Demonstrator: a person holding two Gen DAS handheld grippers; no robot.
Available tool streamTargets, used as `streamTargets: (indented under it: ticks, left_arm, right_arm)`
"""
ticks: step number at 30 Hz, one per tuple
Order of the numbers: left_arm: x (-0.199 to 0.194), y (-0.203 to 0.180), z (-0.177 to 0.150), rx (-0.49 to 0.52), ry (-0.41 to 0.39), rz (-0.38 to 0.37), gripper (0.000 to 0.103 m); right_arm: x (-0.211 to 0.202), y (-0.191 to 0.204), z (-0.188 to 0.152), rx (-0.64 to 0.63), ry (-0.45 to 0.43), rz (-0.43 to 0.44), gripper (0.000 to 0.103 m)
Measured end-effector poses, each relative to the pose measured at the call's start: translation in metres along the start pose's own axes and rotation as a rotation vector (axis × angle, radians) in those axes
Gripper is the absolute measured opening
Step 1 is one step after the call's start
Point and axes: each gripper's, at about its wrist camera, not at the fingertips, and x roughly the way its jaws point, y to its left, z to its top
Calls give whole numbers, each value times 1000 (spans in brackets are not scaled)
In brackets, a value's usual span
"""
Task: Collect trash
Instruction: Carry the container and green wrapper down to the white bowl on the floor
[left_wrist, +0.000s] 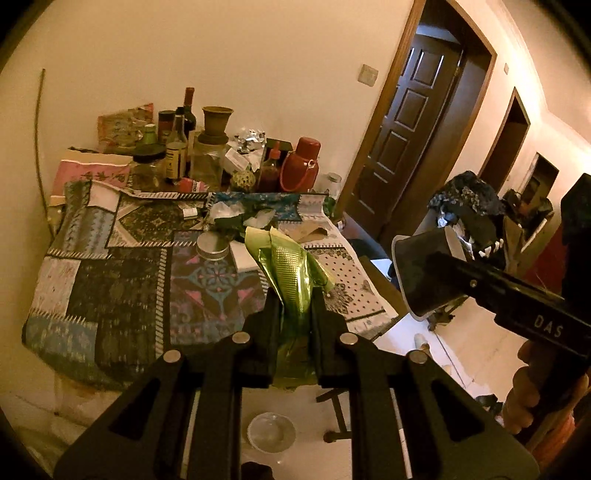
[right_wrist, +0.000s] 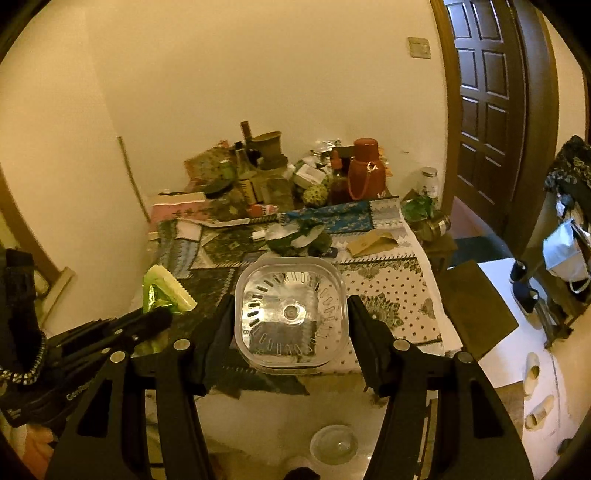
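Between my left hand-held gripper (left_wrist: 295, 306) fingers a green foil wrapper (left_wrist: 291, 269) is pinched above the surface (left_wrist: 110, 266), while my right hand-held gripper (right_wrist: 291, 317) clamps a clear plastic tray (right_wrist: 291, 314), whose slick walls could slip free.

The red plastic flask (right_wrist: 364, 168) stands far on the cloth-covered worktop (right_wrist: 399, 291), right of the tall glass bottles (right_wrist: 246, 162); a round metal tin (left_wrist: 212, 246) lies nearer.

Crumpled green wrapper (left_wrist: 291, 273) and clear plastic tub (right_wrist: 291, 314) held above table.
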Motion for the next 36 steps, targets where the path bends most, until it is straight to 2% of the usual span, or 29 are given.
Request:
streamTargets:
  ticks: [4, 6, 10, 18, 26, 32, 36]
  left_arm:
    - [-23, -32, -30, -32, -20, 37, 14]
    - [-28, -48, -48, -51, -9, 63, 14]
    - [-34, -75, -78, -78, 16, 65, 14]
    - [-35, -99, -120, -93, 75, 89, 14]
    - [16, -63, -170, -136, 208, 115, 14]
    - [88, -15, -219, -155, 324, 102, 14]
    - [137, 14, -256, -157, 371, 89, 14]
  right_arm:
    - [-27, -12, -24, -15, 18, 28, 56]
    - [-39, -20, -38, -17, 34, 35, 56]
    - [-58, -28, -58, -25, 52, 49, 56]
    - [-55, -39, -93, -23, 125, 78, 56]
    - [12, -57, -149, 48, 277, 63, 56]
    - [96, -77, -211, 104, 400, 1, 56]
    - [141, -85, -251, 123, 442, -24, 56]
